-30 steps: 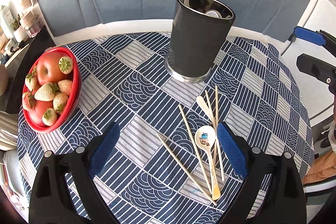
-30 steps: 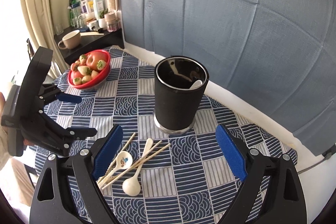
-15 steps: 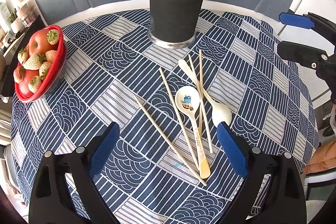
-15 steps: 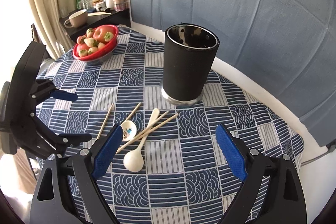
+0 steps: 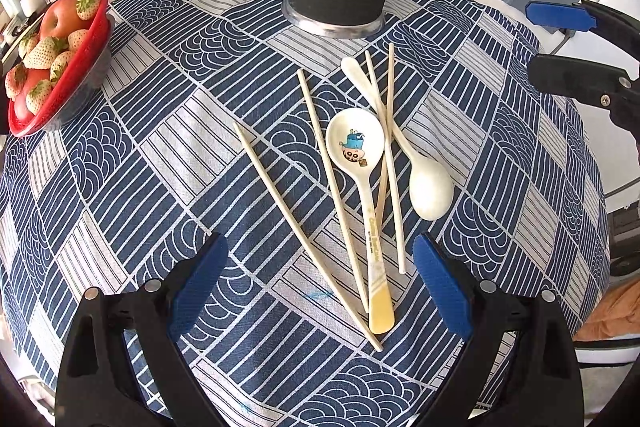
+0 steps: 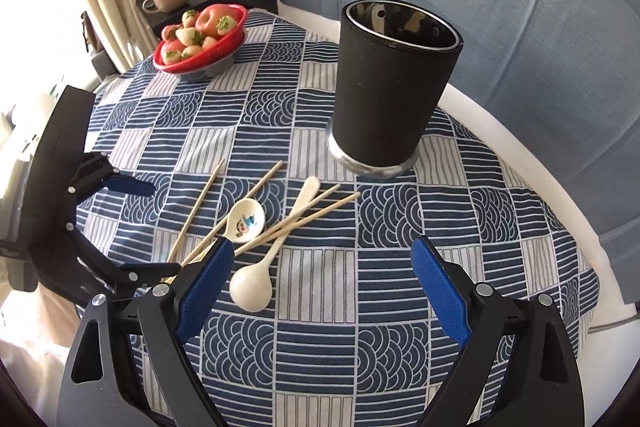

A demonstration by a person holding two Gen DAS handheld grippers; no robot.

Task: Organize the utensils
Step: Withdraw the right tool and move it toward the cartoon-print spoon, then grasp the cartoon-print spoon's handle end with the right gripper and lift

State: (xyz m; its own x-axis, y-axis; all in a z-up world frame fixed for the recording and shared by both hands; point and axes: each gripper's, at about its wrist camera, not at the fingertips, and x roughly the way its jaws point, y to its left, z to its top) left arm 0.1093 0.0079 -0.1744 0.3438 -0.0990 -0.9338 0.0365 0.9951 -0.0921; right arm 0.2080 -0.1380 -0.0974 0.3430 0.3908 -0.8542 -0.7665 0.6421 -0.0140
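- Desk (image 5: 120,163) carries a blue-and-white patterned cloth; all utensils lie loose on it, none held.
- Black holder (image 6: 394,87) stands upright at the far side of the desk, metal rim at its base, mouth open to the right wrist view; its inside is not clear enough to tell the contents.
- Chopsticks (image 5: 298,227): four pale sticks lie flat just near of the holder. Two run side by side at left in the left wrist view; two more cross each other at right.
- Printed spoon (image 5: 356,147) lies bowl up between the stick pairs, cartoon mark in the bowl, yellow handle end toward the near edge.
- Plain white spoon (image 5: 430,189) lies bowl down at the right of the group, its handle passing under the crossed sticks toward the holder.
- Left gripper (image 5: 320,291) hangs over the near ends of the sticks and the printed spoon handle; fingers wide apart, clamped on nothing.
- Right gripper (image 6: 322,287) sits to the right of the utensils, fingers wide apart and empty; the plain spoon's bowl lies just beside its left finger.
- Red fruit bowl (image 6: 200,43) with an apple and strawberries stands at the far left, well apart from the utensils.
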